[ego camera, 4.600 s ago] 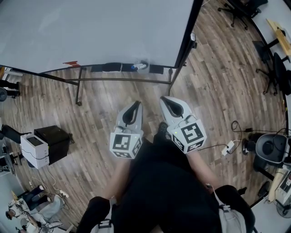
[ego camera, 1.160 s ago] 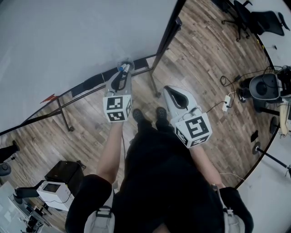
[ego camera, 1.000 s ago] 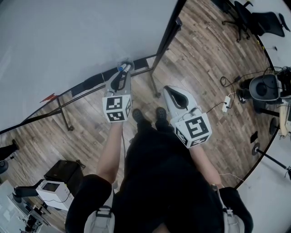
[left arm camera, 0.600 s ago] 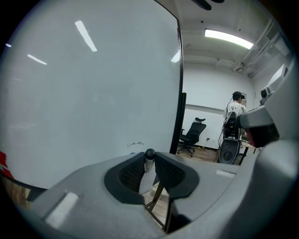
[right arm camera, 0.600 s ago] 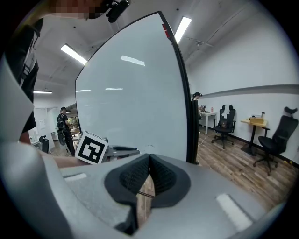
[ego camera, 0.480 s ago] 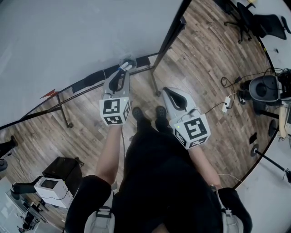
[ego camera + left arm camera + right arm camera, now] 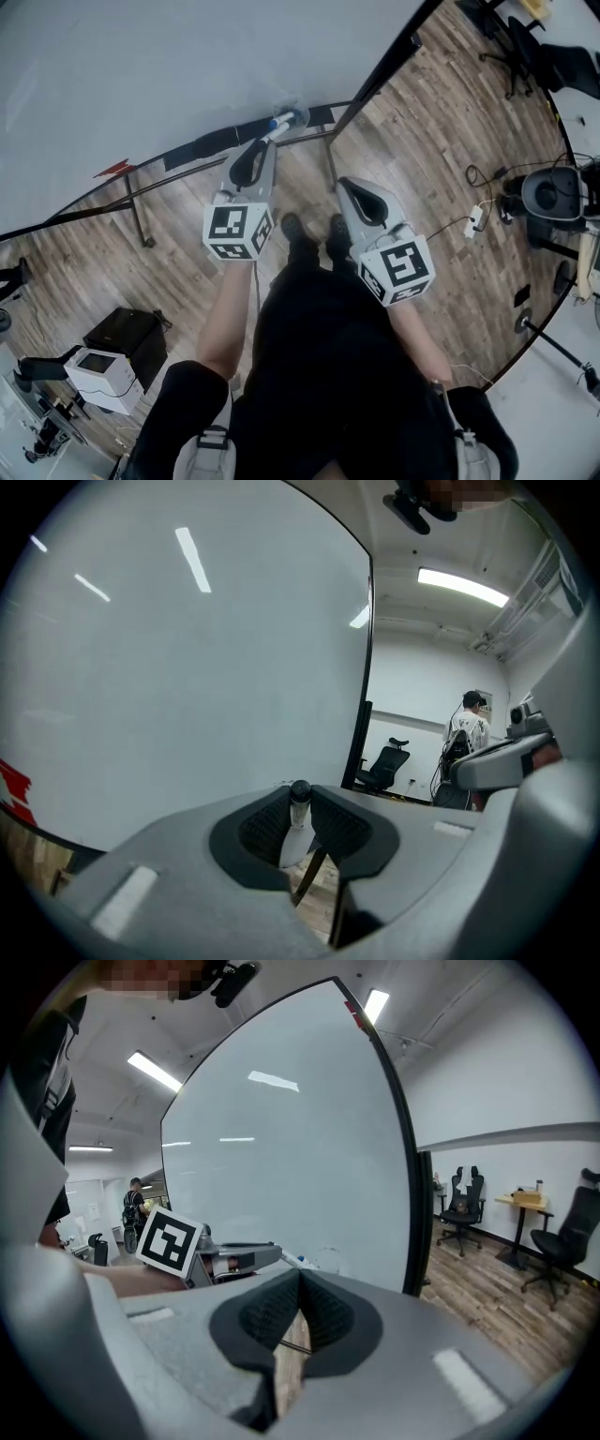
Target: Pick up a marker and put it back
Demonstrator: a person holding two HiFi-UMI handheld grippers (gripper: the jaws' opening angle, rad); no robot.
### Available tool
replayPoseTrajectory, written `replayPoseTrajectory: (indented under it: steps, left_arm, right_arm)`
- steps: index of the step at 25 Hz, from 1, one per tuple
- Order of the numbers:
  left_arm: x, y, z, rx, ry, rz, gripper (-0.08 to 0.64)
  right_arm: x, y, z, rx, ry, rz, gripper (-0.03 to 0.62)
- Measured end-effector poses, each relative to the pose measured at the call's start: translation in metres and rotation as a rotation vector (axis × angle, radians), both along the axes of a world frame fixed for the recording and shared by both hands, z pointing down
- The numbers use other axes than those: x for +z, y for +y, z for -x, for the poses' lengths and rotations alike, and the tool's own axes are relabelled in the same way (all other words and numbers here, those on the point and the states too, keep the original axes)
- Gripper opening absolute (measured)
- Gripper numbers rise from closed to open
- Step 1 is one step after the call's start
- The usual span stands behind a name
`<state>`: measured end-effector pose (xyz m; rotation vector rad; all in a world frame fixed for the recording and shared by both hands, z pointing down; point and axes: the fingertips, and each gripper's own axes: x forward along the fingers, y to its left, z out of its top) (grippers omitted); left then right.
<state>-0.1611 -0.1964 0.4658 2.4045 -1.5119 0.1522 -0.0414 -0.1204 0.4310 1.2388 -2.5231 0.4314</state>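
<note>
The marker (image 7: 296, 832) is clamped between my left fingers (image 7: 265, 825) near the whiteboard tray (image 7: 214, 146) at twelve o'clock, so I'd lower it level and release gently, my right fingers (image 7: 272, 1321) closed on nothing.

White blue-capped marker (image 7: 294, 829) between the jaws of left gripper (image 7: 264, 143)

Grey left hand-held gripper (image 7: 268, 141), matching right hand-held gripper (image 7: 342, 184), black-and-white square-marked cubes (image 7: 238, 232), black clothes (image 7: 337, 375)
</note>
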Motion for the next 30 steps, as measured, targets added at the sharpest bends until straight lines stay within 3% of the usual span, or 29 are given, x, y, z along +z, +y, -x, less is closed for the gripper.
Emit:
replayPoseTrajectory:
  steps: [6, 15, 30]
  left_arm:
    - [-0.01, 0.014, 0.02, -0.012, 0.051, -0.03, 0.077]
    - [-0.031, 0.034, 0.029, -0.073, 0.076, -0.07, 0.077]
    - [-0.066, 0.098, -0.028, -0.242, 0.051, -0.115, 0.077]
  right_arm:
    - [-0.002, 0.007, 0.026, -0.047, 0.003, -0.017, 0.002]
    - [-0.016, 0.014, 0.031, -0.119, -0.015, -0.059, 0.002]
    - [-0.041, 0.035, -0.036, -0.266, -0.082, -0.111, 0.002]
